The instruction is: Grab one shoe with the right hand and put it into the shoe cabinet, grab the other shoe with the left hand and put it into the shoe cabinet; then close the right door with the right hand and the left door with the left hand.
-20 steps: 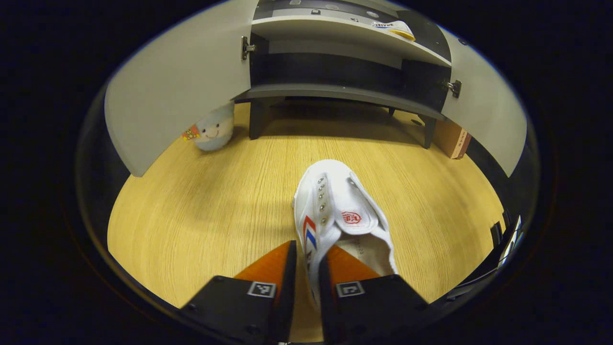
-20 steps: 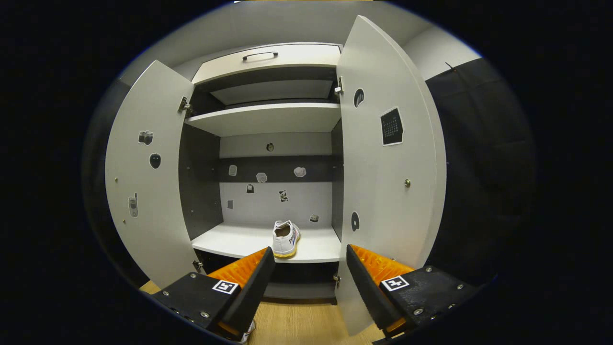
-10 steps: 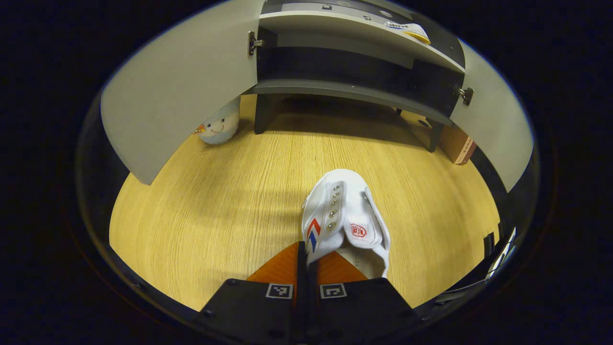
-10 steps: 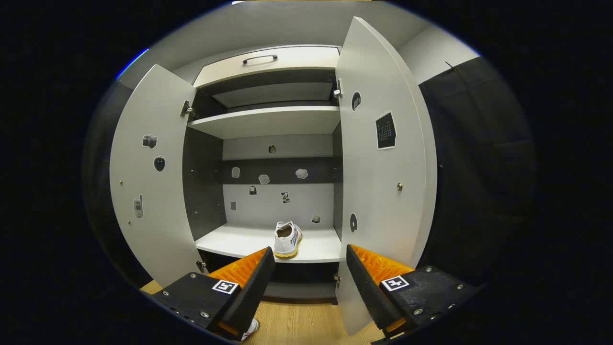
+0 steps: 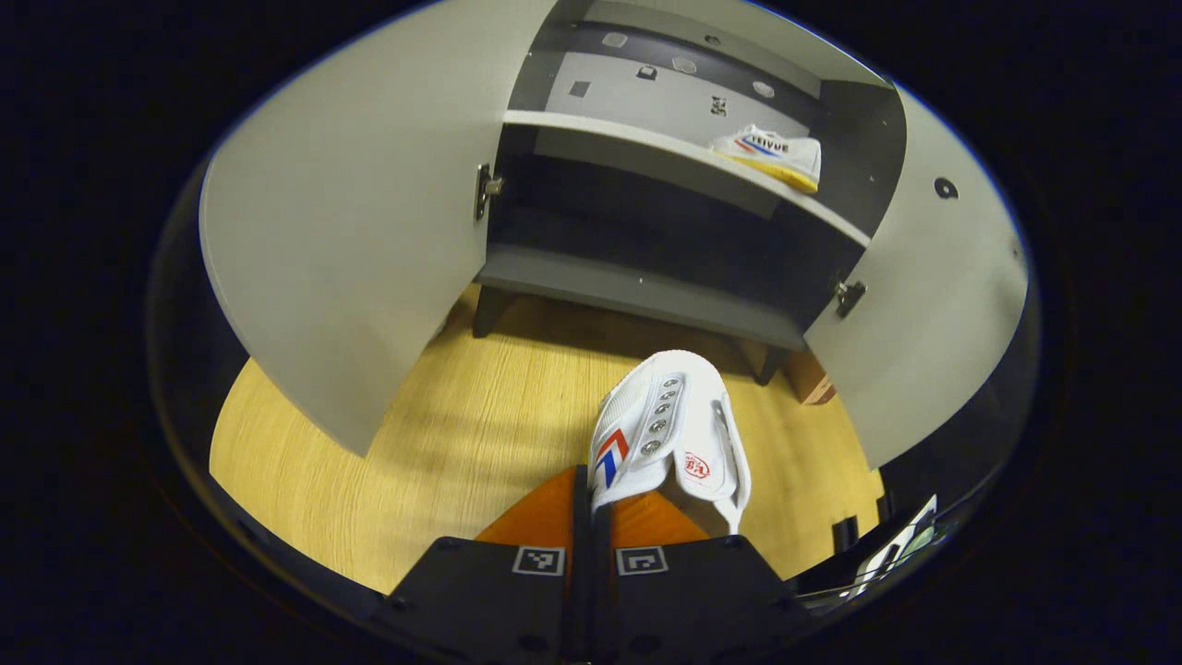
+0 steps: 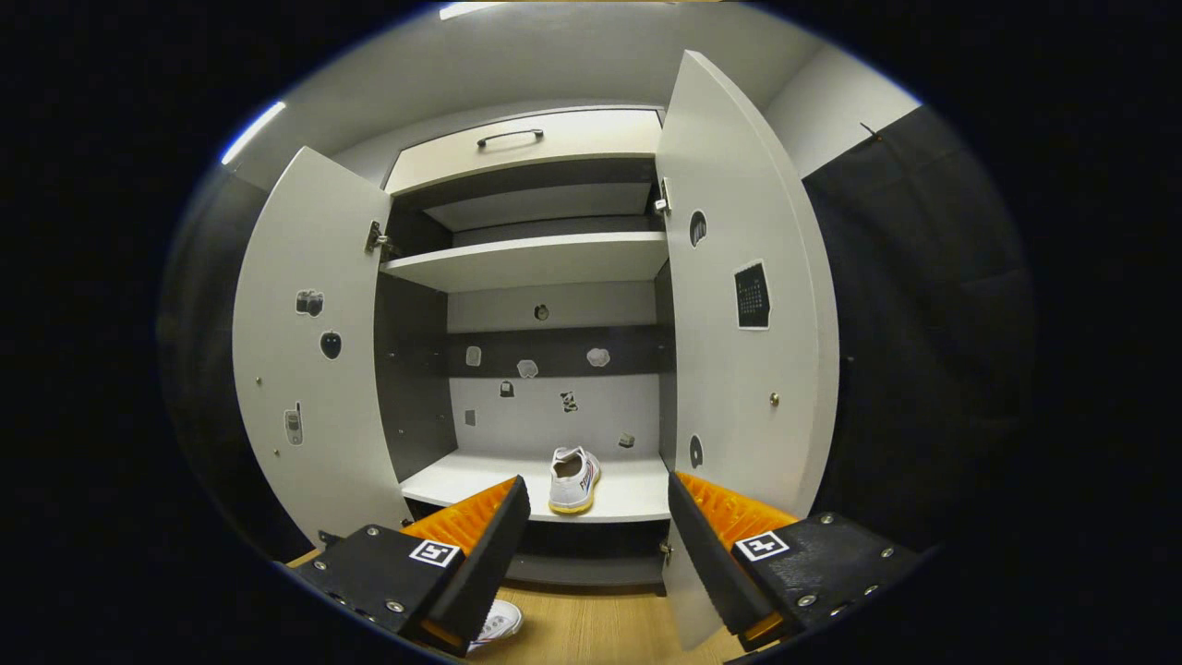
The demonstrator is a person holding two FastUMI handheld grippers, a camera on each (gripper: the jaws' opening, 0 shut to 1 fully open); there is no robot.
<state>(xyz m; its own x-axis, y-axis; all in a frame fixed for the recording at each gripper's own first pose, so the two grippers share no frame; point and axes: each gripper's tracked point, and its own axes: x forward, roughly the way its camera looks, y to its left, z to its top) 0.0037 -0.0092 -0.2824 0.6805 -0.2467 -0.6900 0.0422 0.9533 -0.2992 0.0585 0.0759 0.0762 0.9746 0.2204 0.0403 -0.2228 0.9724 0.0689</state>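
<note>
My left gripper (image 5: 591, 494) is shut on the collar of a white shoe (image 5: 669, 429) with red and blue stripes, held above the wooden floor with its toe toward the shoe cabinet (image 5: 637, 286). A second white shoe (image 5: 771, 152) lies on the cabinet's lower shelf, also seen as the shoe (image 6: 572, 478) in the right gripper view. The toe of the held shoe (image 6: 499, 622) shows low in that view. My right gripper (image 6: 591, 526) is open and holds nothing, in front of the cabinet (image 6: 545, 263). The left door (image 6: 309, 351) and right door (image 6: 743, 342) both stand open.
The wooden floor (image 5: 443, 443) spreads in front of the cabinet. A brown box (image 5: 811, 379) sits on the floor by the cabinet's right leg. A drawer with a handle (image 6: 508, 139) tops the cabinet. Black cloth (image 6: 914, 305) hangs to the right.
My left gripper shut on the shoe and lifted it off the floor toward the cabinet. The right gripper drew back slightly, staying open.
</note>
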